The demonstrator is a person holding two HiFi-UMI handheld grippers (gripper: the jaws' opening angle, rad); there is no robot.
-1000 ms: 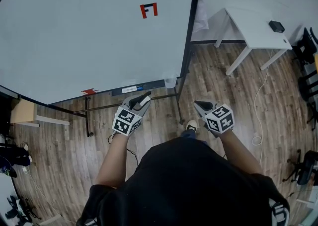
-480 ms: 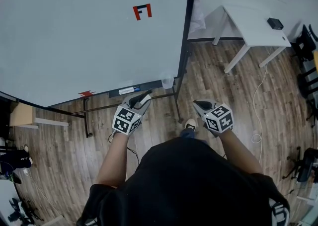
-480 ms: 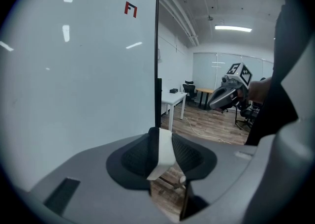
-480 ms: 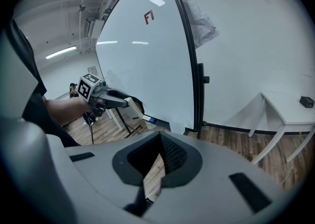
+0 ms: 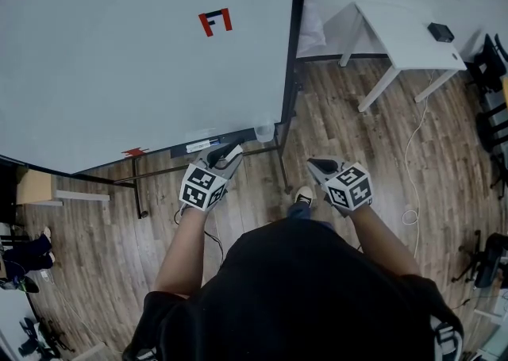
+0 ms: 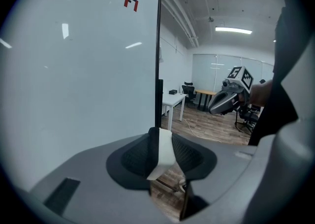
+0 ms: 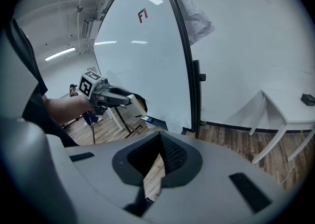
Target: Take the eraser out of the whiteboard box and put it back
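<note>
Left gripper [image 5: 225,159] clamped on the eraser [image 6: 165,151], a white block upright between its pads, pointed toward the marker tray [image 5: 198,146] along the bottom edge of the whiteboard [image 5: 119,58]. Right gripper [image 5: 320,167] hangs well to the side over the wood floor [image 5: 333,113], jaws together, nothing in them. Small clear box [image 5: 264,130] sits at the tray's right end, near the left gripper but not touching it. Judged: eraser is out of the box; the return into the box is not yet done.
</note>
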